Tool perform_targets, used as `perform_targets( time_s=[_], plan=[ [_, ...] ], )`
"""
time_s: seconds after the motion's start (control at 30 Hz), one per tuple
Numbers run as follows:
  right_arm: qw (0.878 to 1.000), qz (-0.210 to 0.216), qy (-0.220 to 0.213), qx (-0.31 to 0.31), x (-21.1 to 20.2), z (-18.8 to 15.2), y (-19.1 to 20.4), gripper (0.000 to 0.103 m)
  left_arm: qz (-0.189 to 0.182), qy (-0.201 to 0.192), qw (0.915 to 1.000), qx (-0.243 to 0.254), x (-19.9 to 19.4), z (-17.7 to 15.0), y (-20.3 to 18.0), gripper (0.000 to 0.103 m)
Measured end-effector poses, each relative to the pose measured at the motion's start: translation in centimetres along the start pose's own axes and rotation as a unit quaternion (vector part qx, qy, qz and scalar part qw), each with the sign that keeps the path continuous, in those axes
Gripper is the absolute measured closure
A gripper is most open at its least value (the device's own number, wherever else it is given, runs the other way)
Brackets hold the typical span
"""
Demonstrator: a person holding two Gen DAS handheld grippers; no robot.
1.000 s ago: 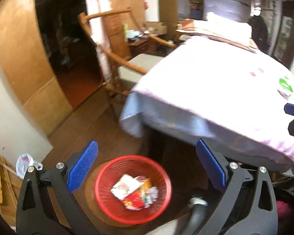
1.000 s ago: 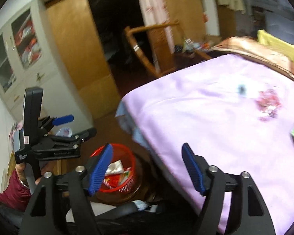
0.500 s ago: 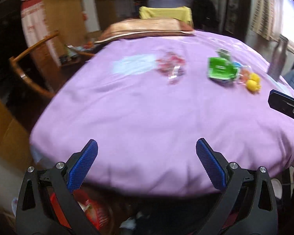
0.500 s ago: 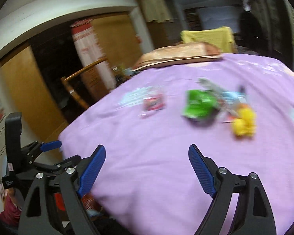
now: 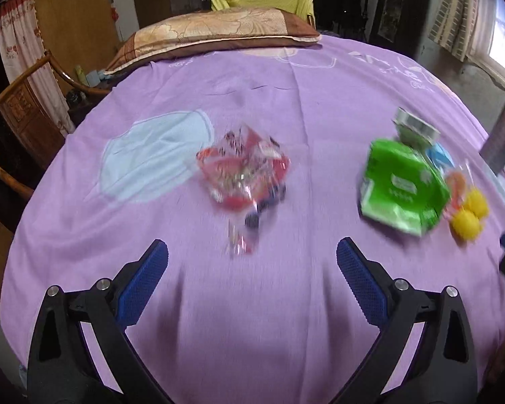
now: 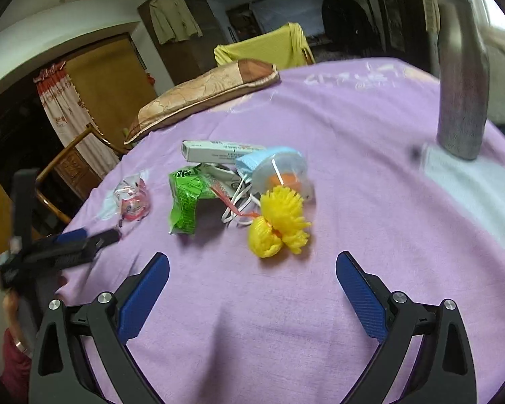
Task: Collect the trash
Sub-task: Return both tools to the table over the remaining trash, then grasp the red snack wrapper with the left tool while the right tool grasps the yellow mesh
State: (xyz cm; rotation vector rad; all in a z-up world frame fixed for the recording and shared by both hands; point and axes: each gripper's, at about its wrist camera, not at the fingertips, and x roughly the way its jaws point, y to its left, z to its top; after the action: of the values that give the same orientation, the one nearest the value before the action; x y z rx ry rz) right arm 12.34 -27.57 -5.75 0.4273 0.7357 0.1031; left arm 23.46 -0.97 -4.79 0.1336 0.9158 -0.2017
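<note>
The purple bedsheet (image 5: 286,303) lay bare between both grippers and the trash, with open cloth on every side; a pillow (image 5: 212,33) closed the far edge and a wooden chair (image 5: 13,101) stood past the left edge. The left gripper (image 5: 252,269) hung wide open and empty just short of the red-and-clear wrapper (image 5: 242,175). The right gripper (image 6: 252,279) was opening, with nothing between its jaws, near the yellow spiky balls (image 6: 279,225), which lay beside the green packet (image 6: 188,202) and a metal bottle (image 6: 461,101) farther right. A second earlier both cameras faced the red basket on the floor; it was gone from view.
</note>
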Motion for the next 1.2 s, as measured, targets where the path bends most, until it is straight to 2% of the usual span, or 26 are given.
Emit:
perform_targets(
  time_s=[0.1,0.27,0.33,0.43,0.47,0.57,0.67,0.9,1.07,1.2],
  plan=[
    [1.0,-0.006,0.0,-0.002,0.1,-0.1,0.1,0.005,-0.005,0.0,0.9999,-0.011,1.5,2.2,0.0,0.006],
    [1.0,0.001,0.007,-0.01,0.4,-0.2,0.4,0.005,0.009,0.004,0.9997,-0.024,4.5,4.8,-0.1,0.006],
    [1.0,0.005,0.011,0.003,0.5,-0.2,0.0,0.005,0.01,0.013,0.9993,-0.034,5.7,4.9,0.3,0.006],
    [0.999,0.018,0.02,0.032,0.7,0.0,-1.1,0.005,0.031,0.05,0.9975,-0.038,7.8,4.5,1.1,0.005],
    [0.999,0.023,0.024,0.042,0.9,0.0,-1.4,0.005,0.027,0.039,0.9975,-0.051,7.6,4.4,1.5,0.005],
    [0.997,0.028,0.033,0.063,1.3,0.1,-2.0,0.005,0.041,0.025,0.9976,-0.05,7.4,4.1,1.2,0.005],
    [0.997,0.024,0.036,0.067,1.5,0.1,-2.0,0.005,0.041,0.024,0.9975,-0.052,7.3,4.1,1.2,0.005],
    [0.998,0.006,0.044,0.051,1.7,-0.1,-1.3,0.005,0.042,0.023,0.9975,-0.052,7.4,4.2,1.2,0.005],
    [0.996,0.009,0.078,0.044,2.9,0.3,-1.3,0.005,0.042,0.022,0.9975,-0.052,7.4,4.2,1.2,0.005],
    [0.996,-0.016,0.085,0.025,4.0,1.3,-0.9,0.005,0.042,0.022,0.9975,-0.052,7.4,4.2,1.2,0.005]
  ],
)
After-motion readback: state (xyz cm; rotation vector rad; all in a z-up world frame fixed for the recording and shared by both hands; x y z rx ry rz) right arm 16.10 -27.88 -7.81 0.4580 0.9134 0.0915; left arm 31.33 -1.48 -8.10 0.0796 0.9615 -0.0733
